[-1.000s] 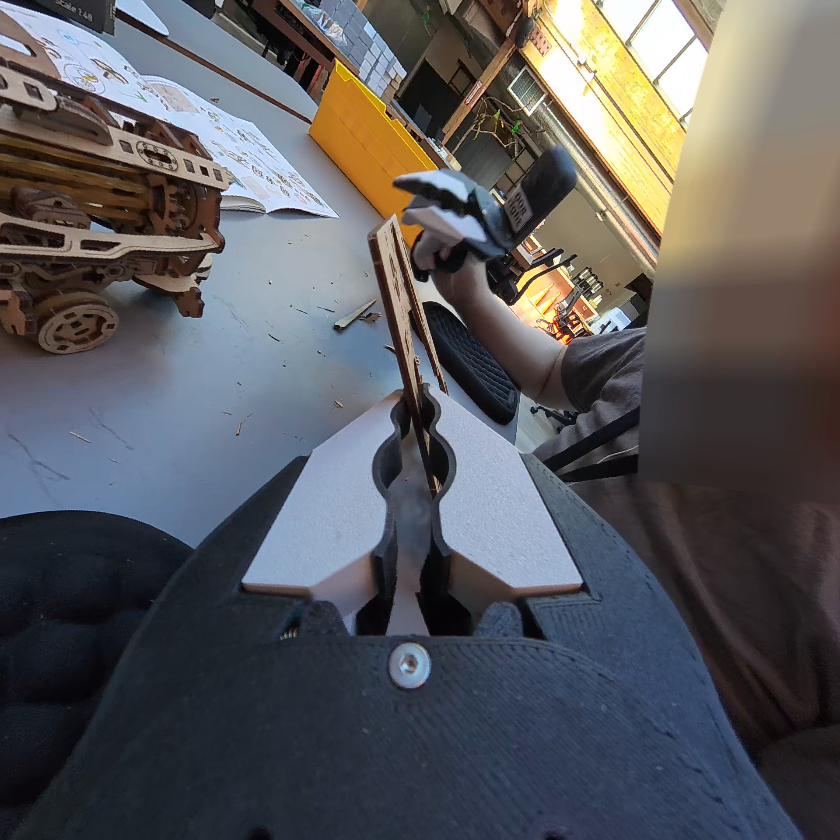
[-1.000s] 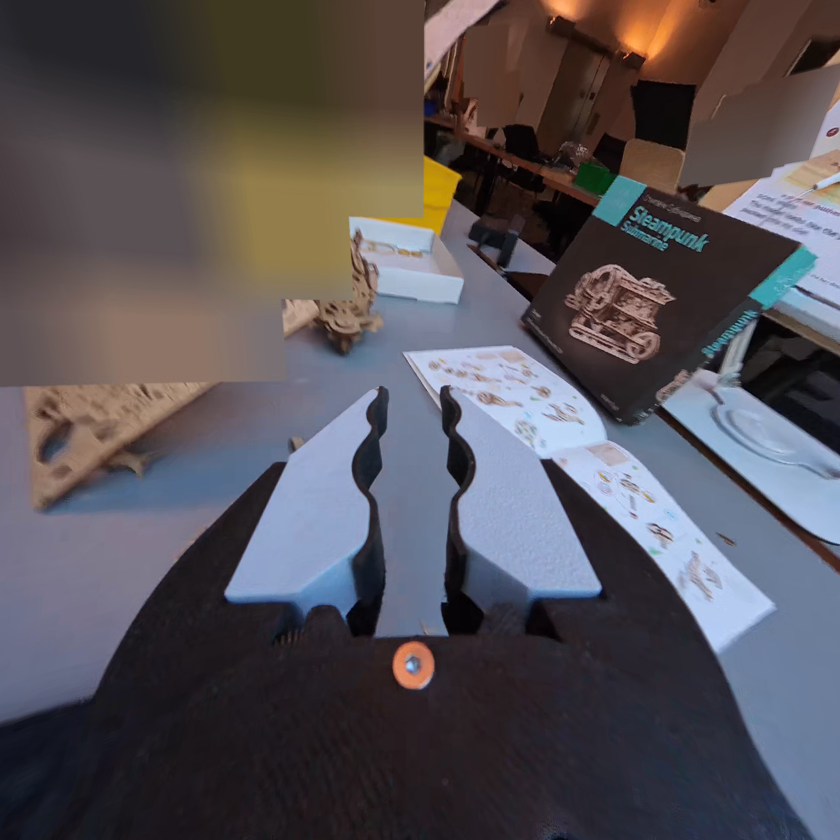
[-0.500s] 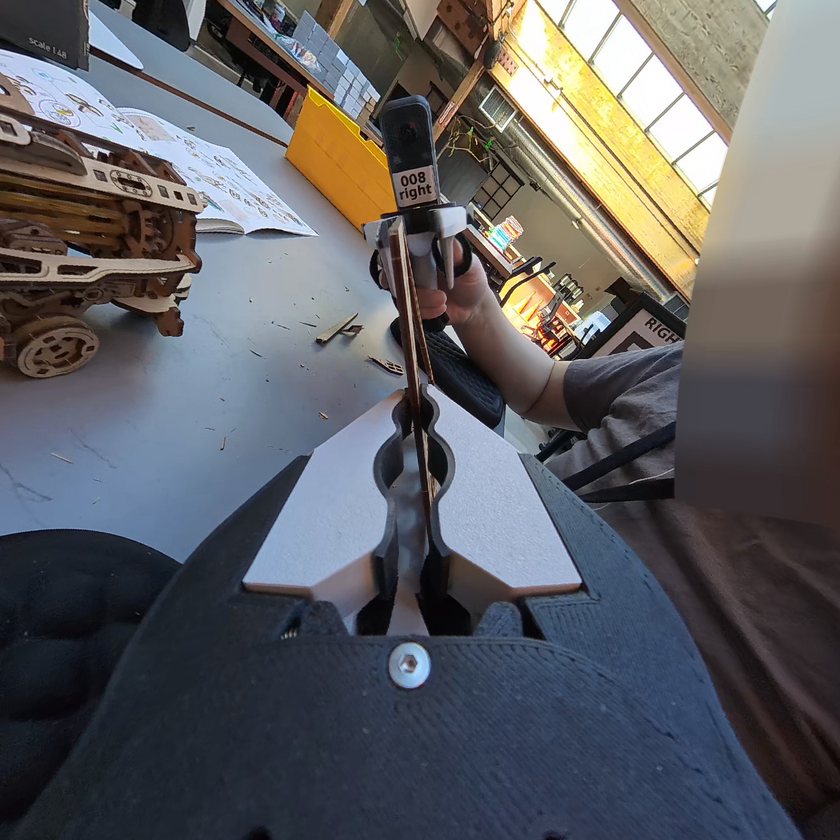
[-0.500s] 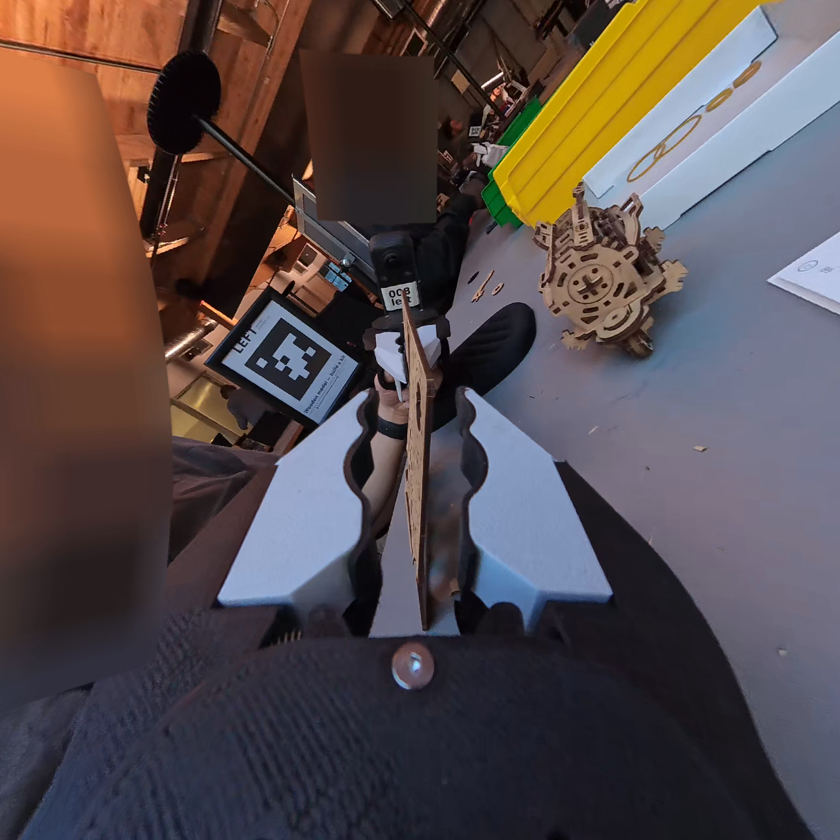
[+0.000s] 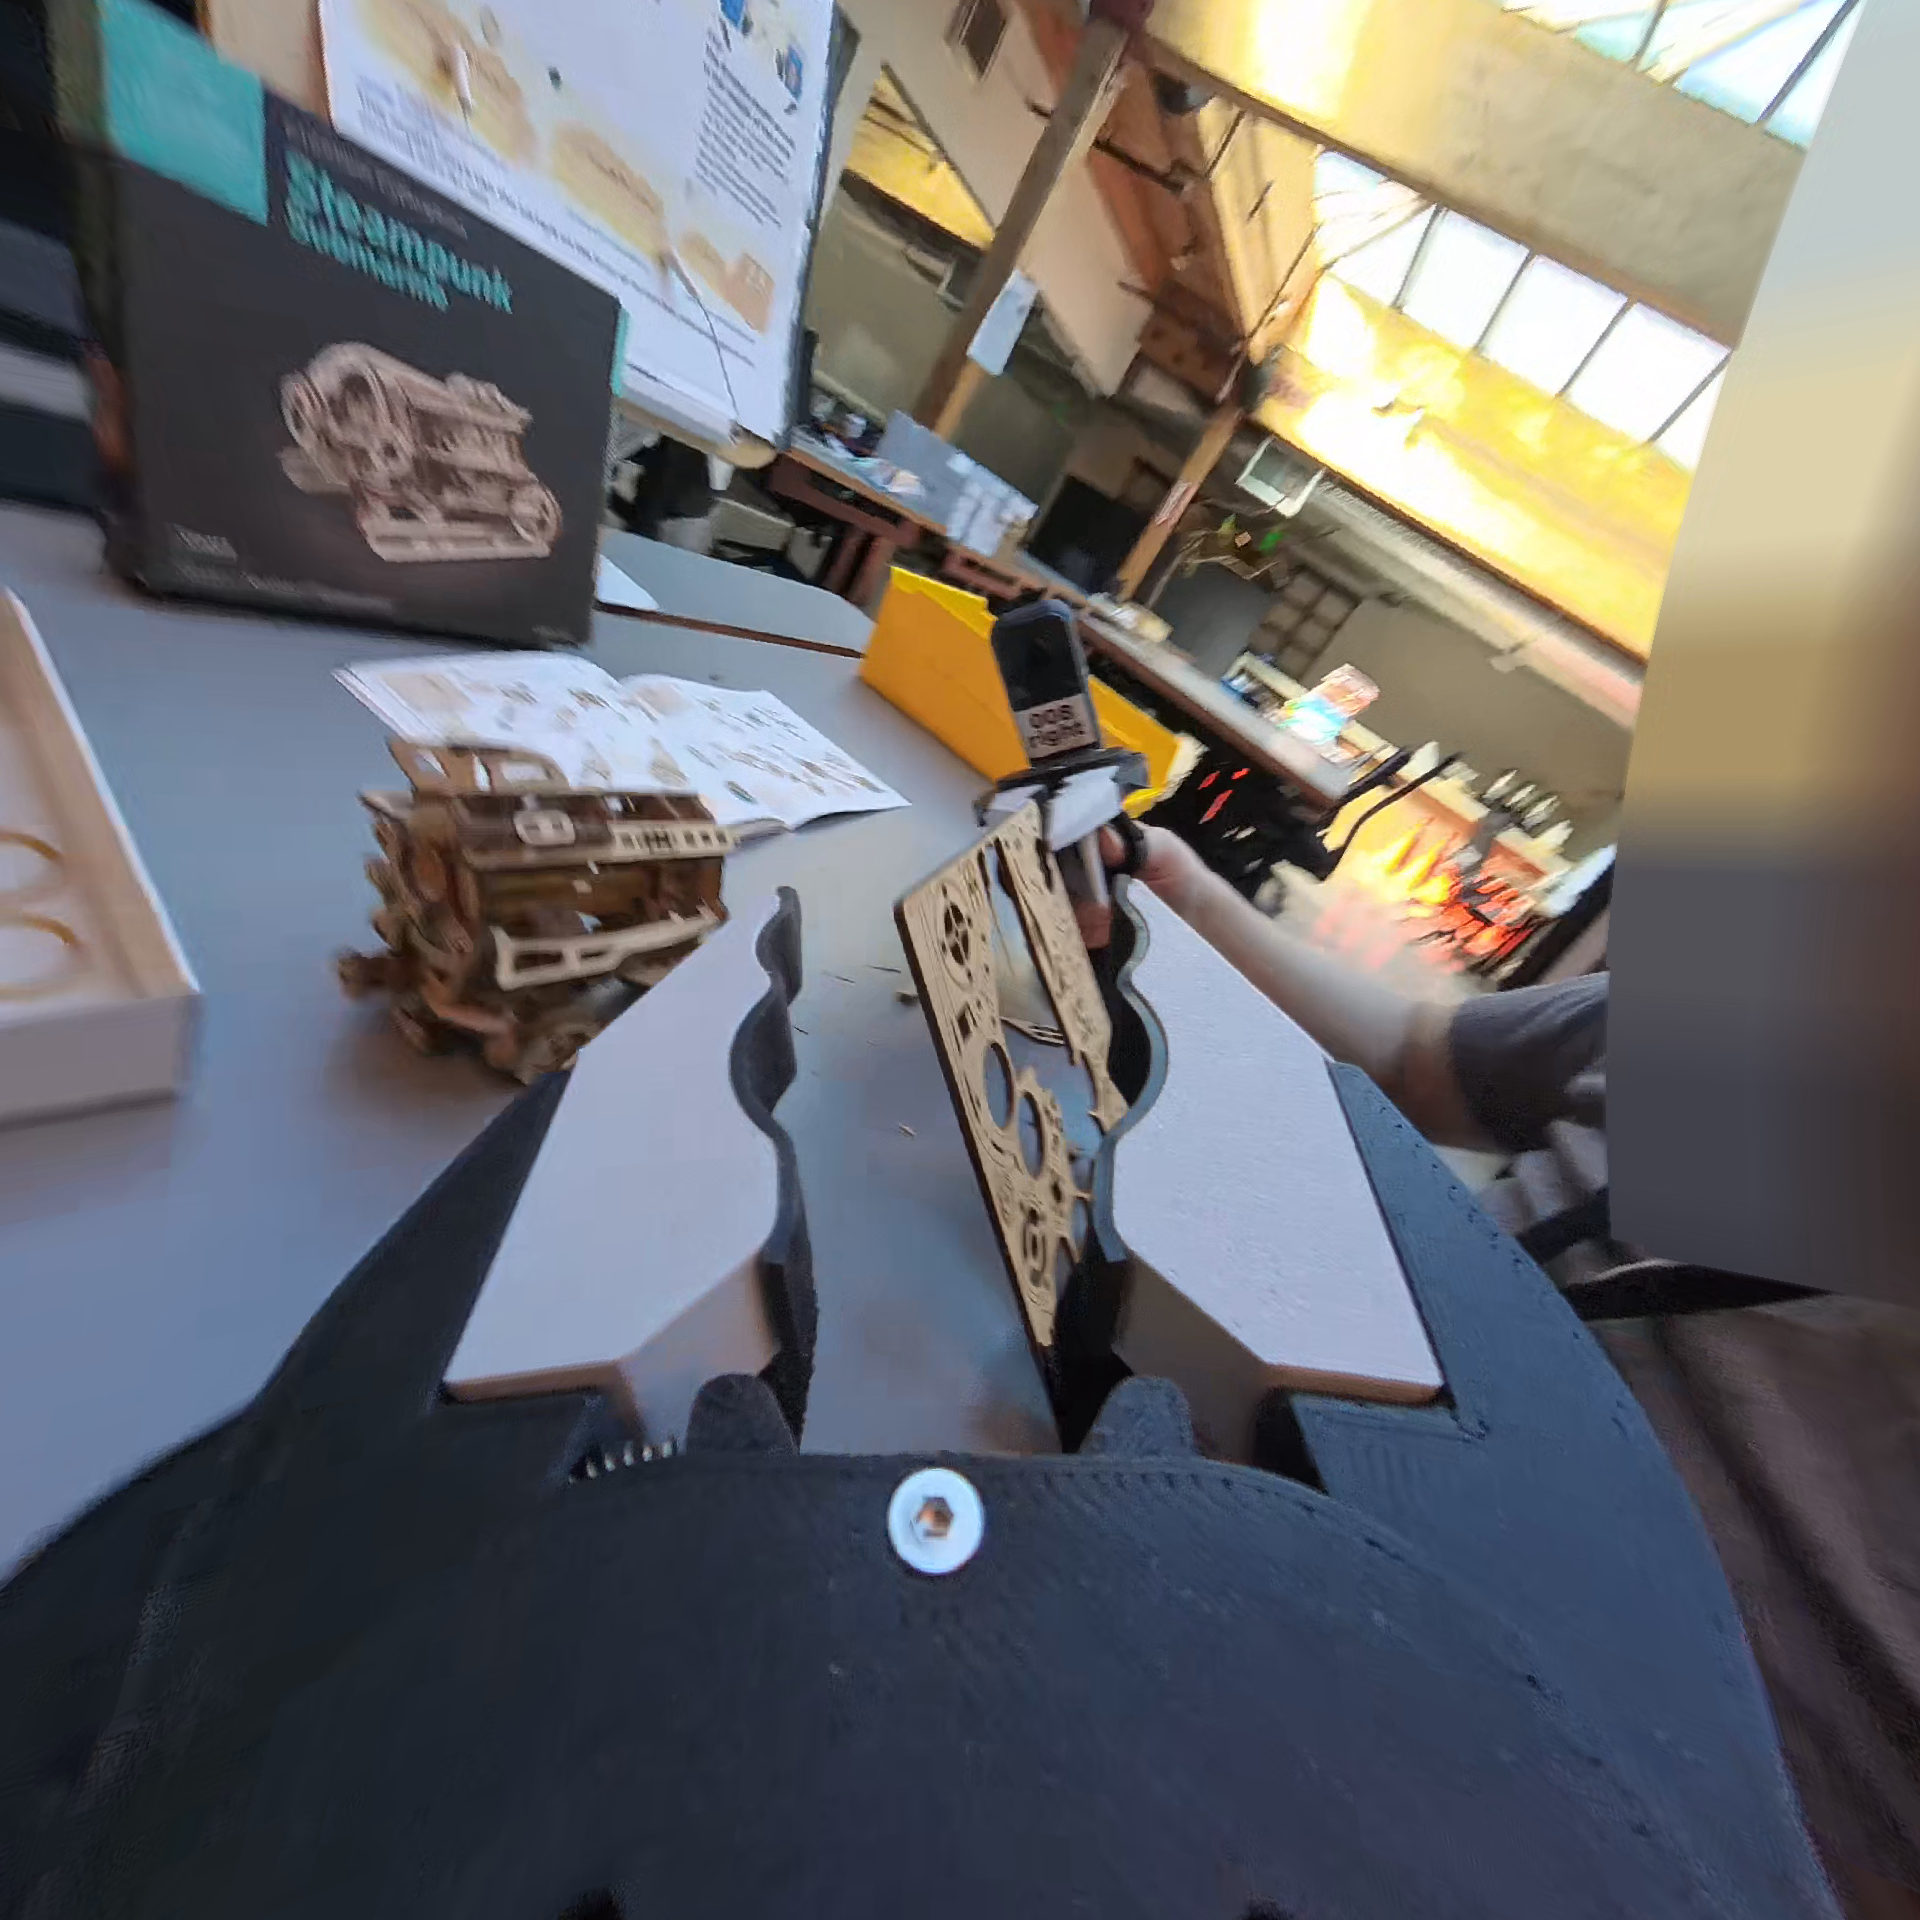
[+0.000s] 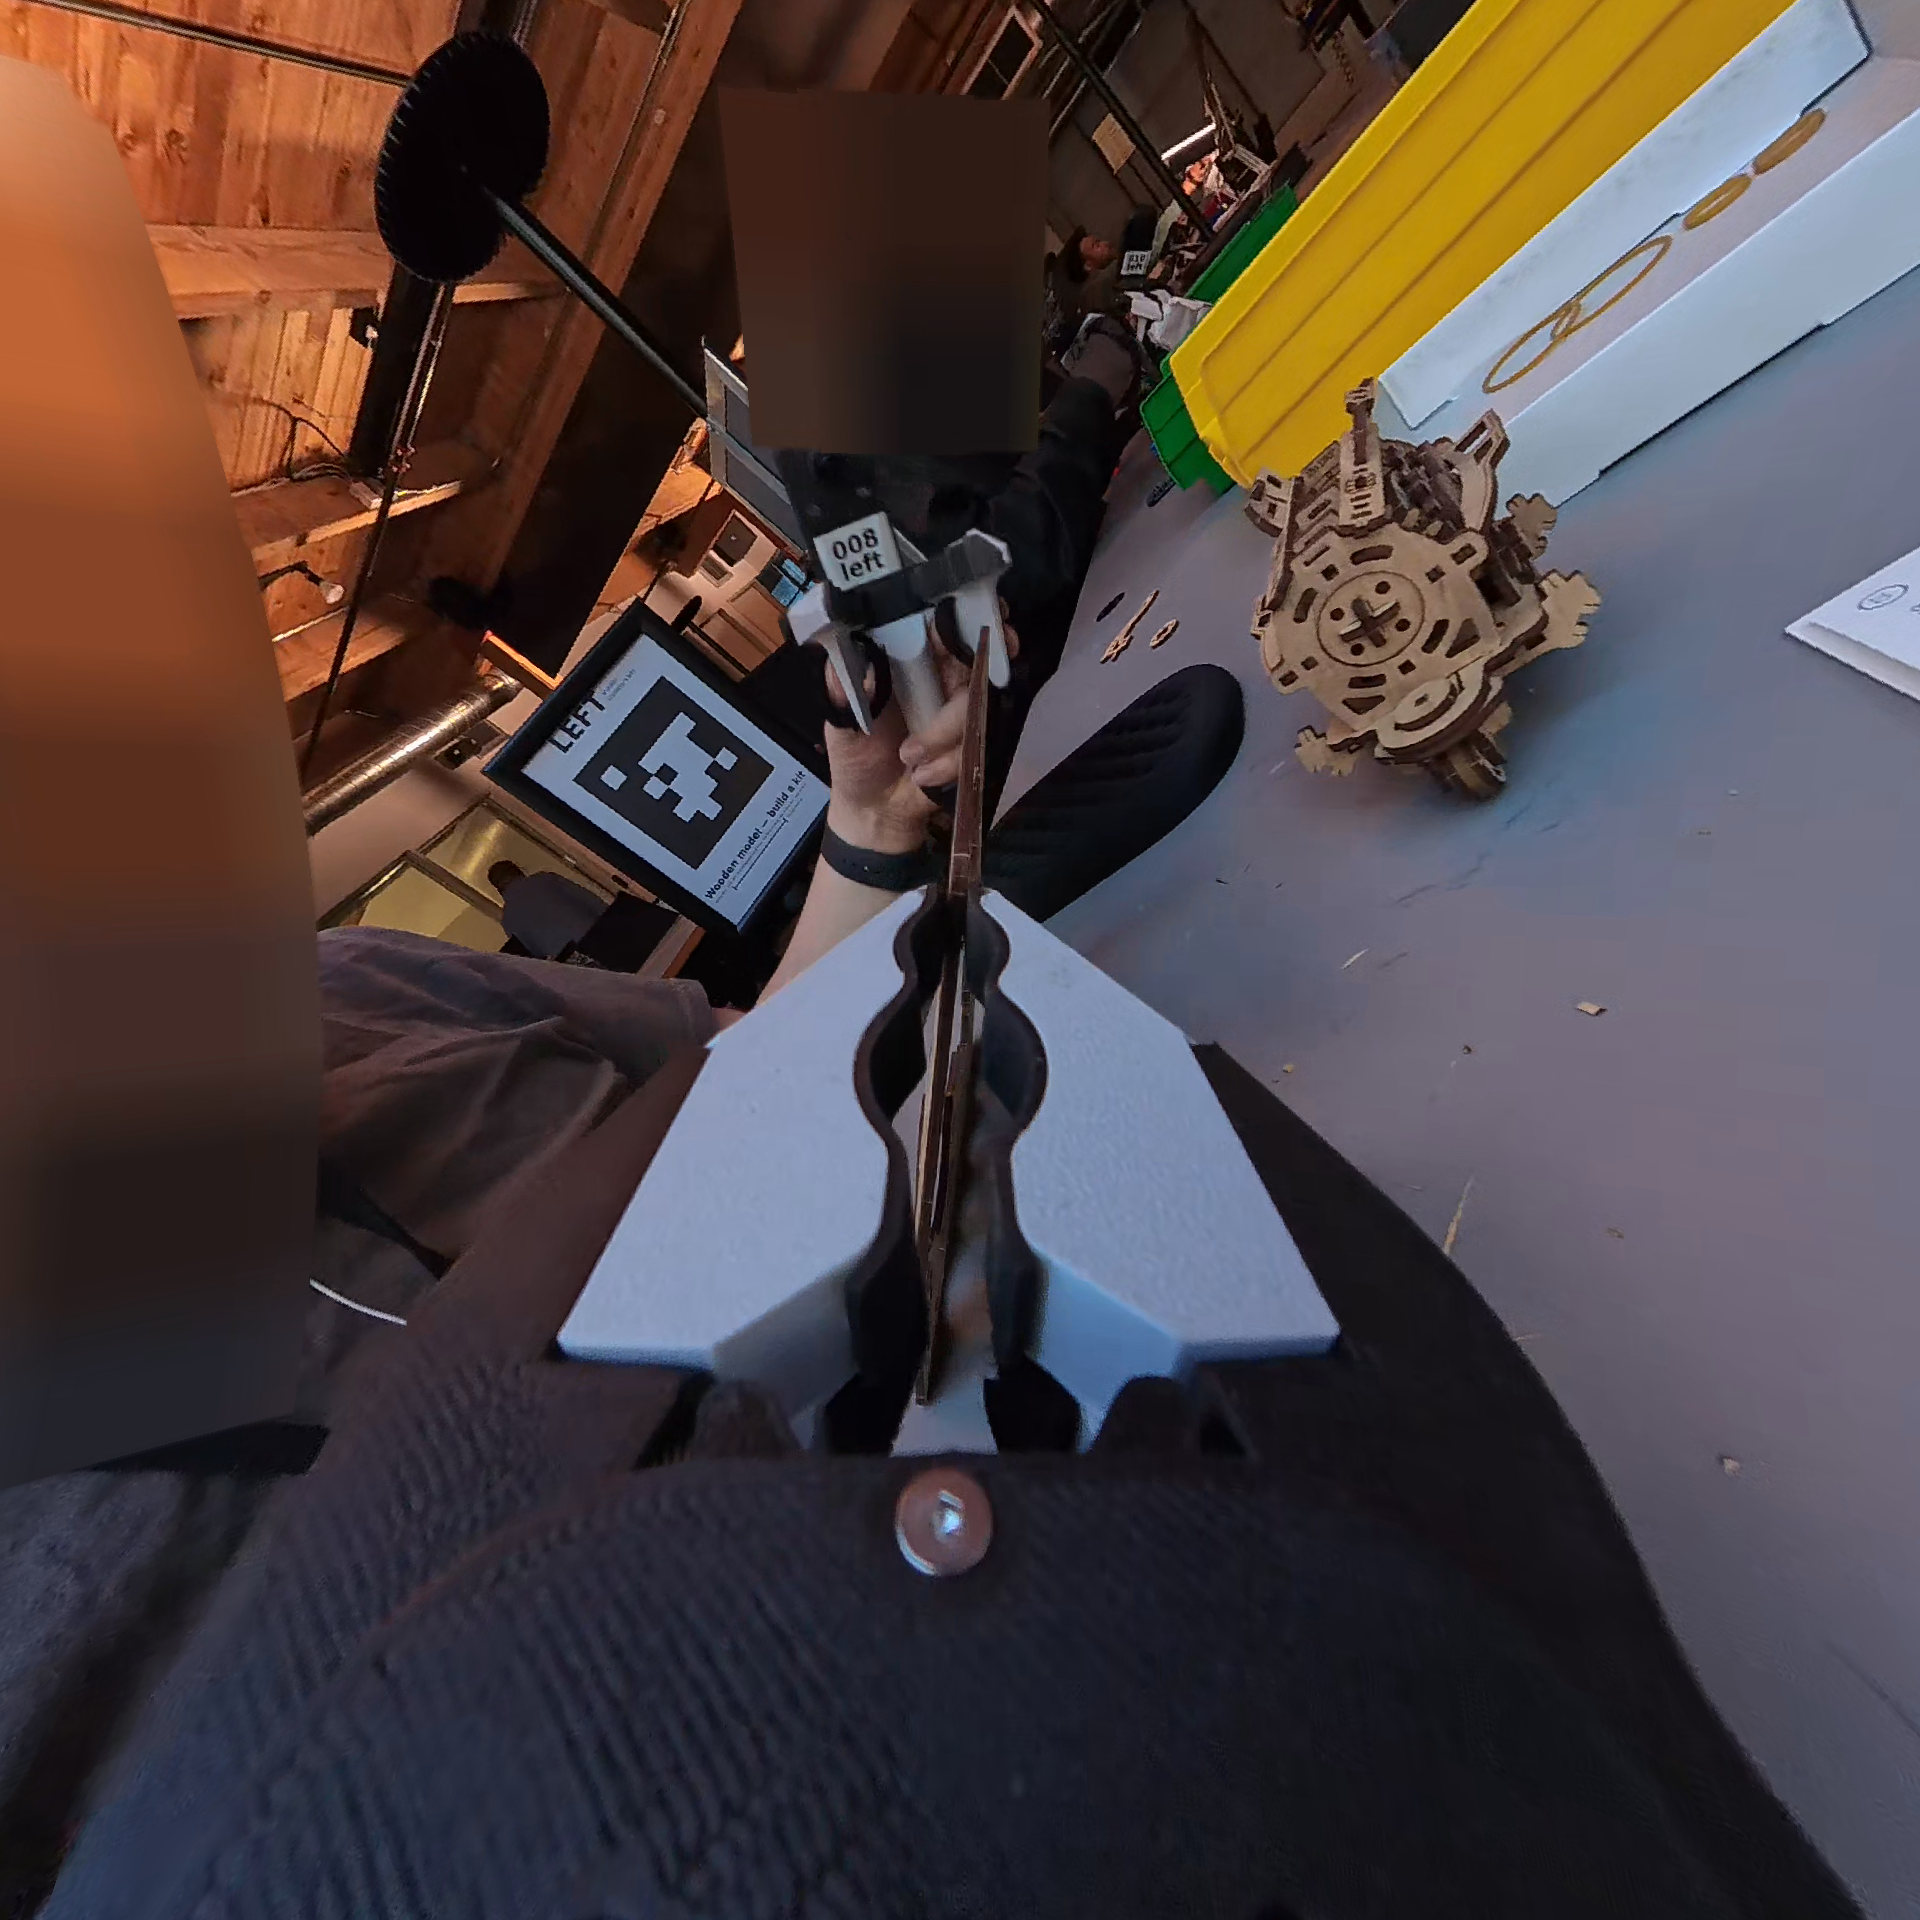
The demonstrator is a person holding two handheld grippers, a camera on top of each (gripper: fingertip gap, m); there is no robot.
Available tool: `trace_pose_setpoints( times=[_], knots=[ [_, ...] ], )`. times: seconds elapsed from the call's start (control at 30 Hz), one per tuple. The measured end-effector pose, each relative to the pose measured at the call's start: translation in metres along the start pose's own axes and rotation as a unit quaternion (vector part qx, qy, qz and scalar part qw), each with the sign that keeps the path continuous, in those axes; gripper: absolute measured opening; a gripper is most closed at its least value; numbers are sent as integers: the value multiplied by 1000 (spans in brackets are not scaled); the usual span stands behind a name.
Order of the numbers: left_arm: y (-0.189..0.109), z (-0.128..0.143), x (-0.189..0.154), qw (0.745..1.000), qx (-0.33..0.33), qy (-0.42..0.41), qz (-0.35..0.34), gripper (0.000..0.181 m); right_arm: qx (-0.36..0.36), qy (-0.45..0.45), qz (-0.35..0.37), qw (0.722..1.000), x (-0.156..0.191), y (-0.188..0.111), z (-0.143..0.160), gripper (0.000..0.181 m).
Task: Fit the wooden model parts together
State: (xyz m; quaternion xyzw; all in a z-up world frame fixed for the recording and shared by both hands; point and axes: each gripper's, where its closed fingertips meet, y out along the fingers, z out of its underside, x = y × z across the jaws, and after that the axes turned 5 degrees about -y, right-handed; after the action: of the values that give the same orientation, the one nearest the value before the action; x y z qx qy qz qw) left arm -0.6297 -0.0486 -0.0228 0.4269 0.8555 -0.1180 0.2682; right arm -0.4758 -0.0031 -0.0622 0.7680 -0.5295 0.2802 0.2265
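A thin laser-cut wooden parts sheet [image 5: 997, 1039] is held in the air between the two grippers. My left gripper [image 5: 956, 914] is open. The sheet's near end stands between its pads, close to the right finger [image 5: 1226, 1143], and is not clamped. My right gripper [image 6: 951, 914] is shut on the sheet's other end, seen edge-on [image 6: 966, 790]. The right gripper also shows in the left wrist view [image 5: 1060, 810], and the left gripper in the right wrist view [image 6: 914, 634]. A part-built wooden model [image 5: 530, 904] stands on the grey table [image 5: 260, 1143] and also shows in the right wrist view [image 6: 1392, 634].
A dark kit box [image 5: 343, 416] stands at the back, with an open instruction booklet [image 5: 644, 727] in front of it. A white tray [image 5: 62, 935] lies at the left and a yellow bin [image 5: 935, 665] at the table's far edge. A black wrist pad [image 6: 1122, 769] lies by the near edge. About 20 cm separates my left fingertips from my right.
My left gripper has opened and let go of the sheet. My right gripper, which stood open around the sheet's far end, has closed on it. The left view has swung towards the kit box.
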Motion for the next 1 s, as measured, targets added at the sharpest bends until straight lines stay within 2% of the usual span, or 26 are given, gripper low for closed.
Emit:
trace_pose_setpoints(
  times=[0.07,0.17,0.27,0.3,0.4,0.47,0.57,0.67,0.77,0.9,1.0],
  knots=[
    [15,-8,-9,997,46,58,-17,60,0,-9,5,1000,-1,-1,0,1],
    [58,1,-19,983,156,96,-21,51,-2,-20,5,1000,1,-1,1,1],
    [95,15,-41,964,253,53,69,41,-3,-30,10,999,2,-3,3,1],
    [104,17,-40,956,276,50,79,39,-3,-34,13,999,2,-5,4,2],
    [122,27,-18,929,350,110,47,36,-3,-54,23,998,3,-9,7,2],
    [129,34,-17,909,397,112,65,33,-2,-59,26,998,2,-10,7,2],
    [137,42,-24,881,456,70,108,31,-3,-60,25,998,1,-10,7,3],
    [148,48,-14,863,488,78,104,27,-2,-60,28,998,0,-10,8,3],
    [144,58,-16,839,524,69,130,27,-1,-71,36,997,-1,-11,7,3],
    [136,73,-11,829,540,51,135,23,-2,-74,34,997,-1,-9,6,3],
    [129,81,-13,827,542,24,149,10,8,-81,43,996,-5,-8,7,4]
  ],
)
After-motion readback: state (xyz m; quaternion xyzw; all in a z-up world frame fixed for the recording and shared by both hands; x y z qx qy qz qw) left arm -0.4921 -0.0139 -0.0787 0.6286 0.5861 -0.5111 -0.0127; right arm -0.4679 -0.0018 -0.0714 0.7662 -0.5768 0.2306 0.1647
